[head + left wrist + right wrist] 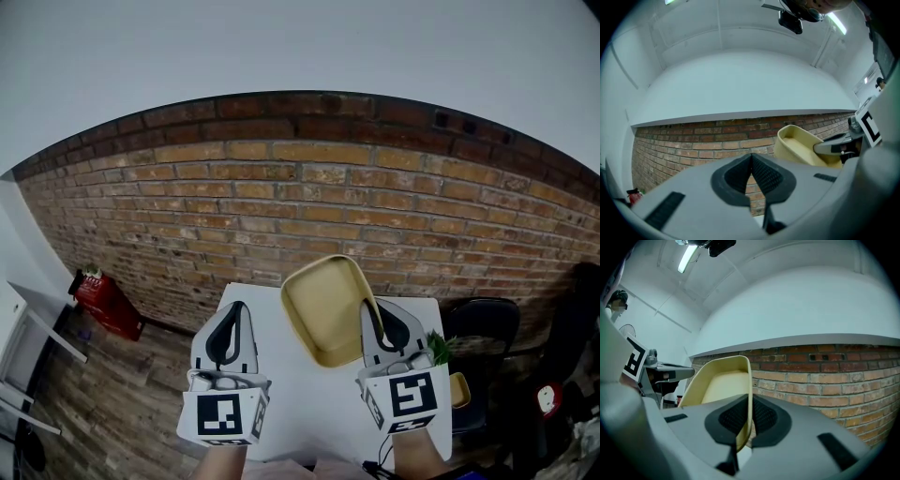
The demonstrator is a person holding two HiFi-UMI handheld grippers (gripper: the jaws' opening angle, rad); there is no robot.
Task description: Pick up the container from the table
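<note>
A pale yellow, shallow plastic container (323, 305) hangs tilted in the air above the white table (281, 394), its hollow facing me. My right gripper (373, 317) is shut on the container's right rim. In the right gripper view the rim (749, 394) runs straight down between the black pads of the right gripper (750, 404). My left gripper (234, 317) is held up to the left of the container, apart from it, shut with nothing in it. In the left gripper view the pads of the left gripper (751, 158) meet, and the container (799, 145) shows to the right.
A brick wall (309, 202) rises behind the table. A red object (103, 302) sits on the wooden floor at the left. To the right of the table are a black chair (483, 321), a green plant (438, 347) and a small yellow item (458, 389).
</note>
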